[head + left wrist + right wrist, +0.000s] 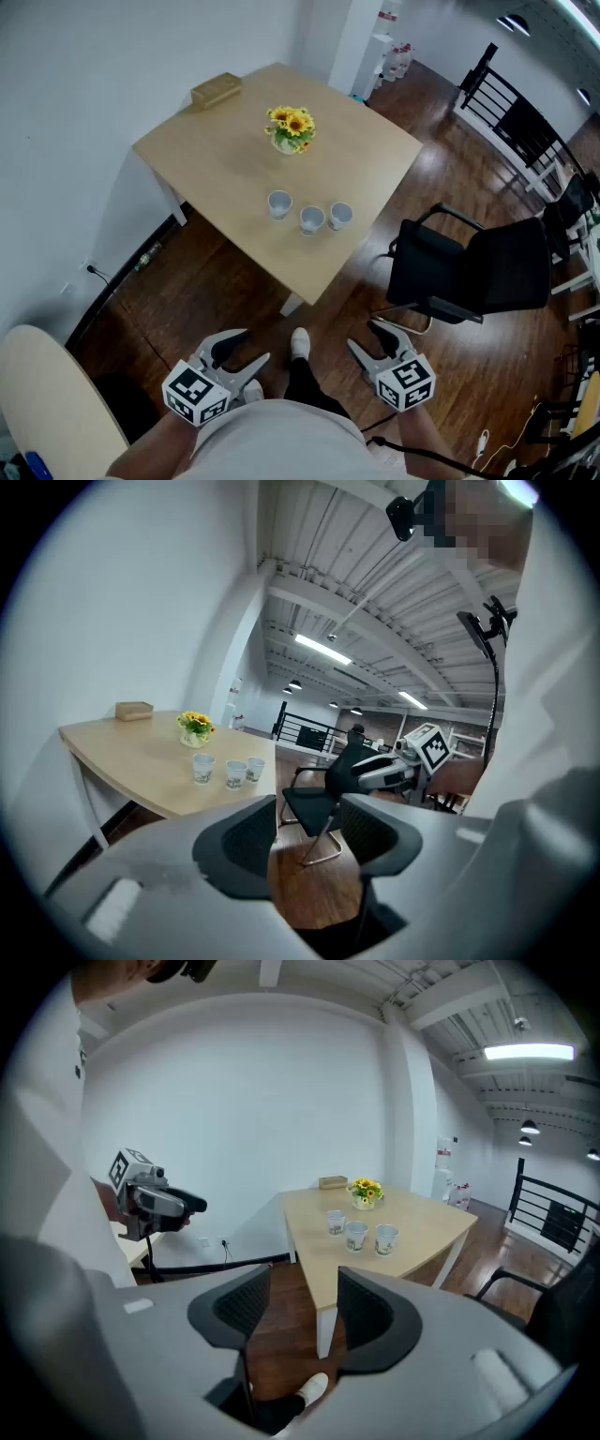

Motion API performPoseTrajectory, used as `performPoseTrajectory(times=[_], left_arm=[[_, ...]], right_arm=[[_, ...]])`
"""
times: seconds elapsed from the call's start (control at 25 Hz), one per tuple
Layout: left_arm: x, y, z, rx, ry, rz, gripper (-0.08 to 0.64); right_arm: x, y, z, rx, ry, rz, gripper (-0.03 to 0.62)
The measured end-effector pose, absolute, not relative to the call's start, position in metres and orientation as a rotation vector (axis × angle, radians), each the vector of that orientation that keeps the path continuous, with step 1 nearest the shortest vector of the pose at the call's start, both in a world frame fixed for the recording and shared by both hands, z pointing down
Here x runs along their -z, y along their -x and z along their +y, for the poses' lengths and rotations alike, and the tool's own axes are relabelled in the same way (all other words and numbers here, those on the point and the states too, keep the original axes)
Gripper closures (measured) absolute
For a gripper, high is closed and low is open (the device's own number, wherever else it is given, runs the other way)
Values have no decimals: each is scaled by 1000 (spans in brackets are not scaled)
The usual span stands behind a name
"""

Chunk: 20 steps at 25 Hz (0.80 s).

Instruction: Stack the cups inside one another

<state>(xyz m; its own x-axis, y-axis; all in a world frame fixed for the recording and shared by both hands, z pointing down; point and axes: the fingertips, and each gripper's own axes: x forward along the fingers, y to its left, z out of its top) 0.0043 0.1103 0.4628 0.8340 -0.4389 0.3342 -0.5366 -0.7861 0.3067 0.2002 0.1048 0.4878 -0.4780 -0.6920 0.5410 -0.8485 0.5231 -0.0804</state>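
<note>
Three small pale cups (278, 204) (311, 220) (340, 216) stand apart in a row near the front edge of a light wooden table (225, 159). They also show in the left gripper view (202, 769) and in the right gripper view (355, 1235). Both grippers are held low in front of the person's body, well short of the table. My left gripper (255, 345) (309, 822) has a narrow gap between its jaws and holds nothing. My right gripper (361, 335) (305, 1302) looks the same, with only floor between its pads.
A vase of yellow flowers (291, 131) stands mid-table and a brown box (216, 91) at the far corner. A black office chair (469, 267) stands right of the table. A cream chair back (47, 394) is at the lower left. The person's shoe (299, 343) is on the wooden floor.
</note>
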Motion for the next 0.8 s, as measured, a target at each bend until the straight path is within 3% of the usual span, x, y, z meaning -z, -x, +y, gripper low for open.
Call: performPoseTrajectory(times=[0.44, 0.8], left_arm=[[-425, -55, -22, -261, -2603, -954, 336], [-429, -63, -78, -262, -2543, -1012, 336]], right_arm=[[-523, -269, -113, -371, -1114, -2270, 280], [-603, -276, -229, -358, -997, -2118, 192]])
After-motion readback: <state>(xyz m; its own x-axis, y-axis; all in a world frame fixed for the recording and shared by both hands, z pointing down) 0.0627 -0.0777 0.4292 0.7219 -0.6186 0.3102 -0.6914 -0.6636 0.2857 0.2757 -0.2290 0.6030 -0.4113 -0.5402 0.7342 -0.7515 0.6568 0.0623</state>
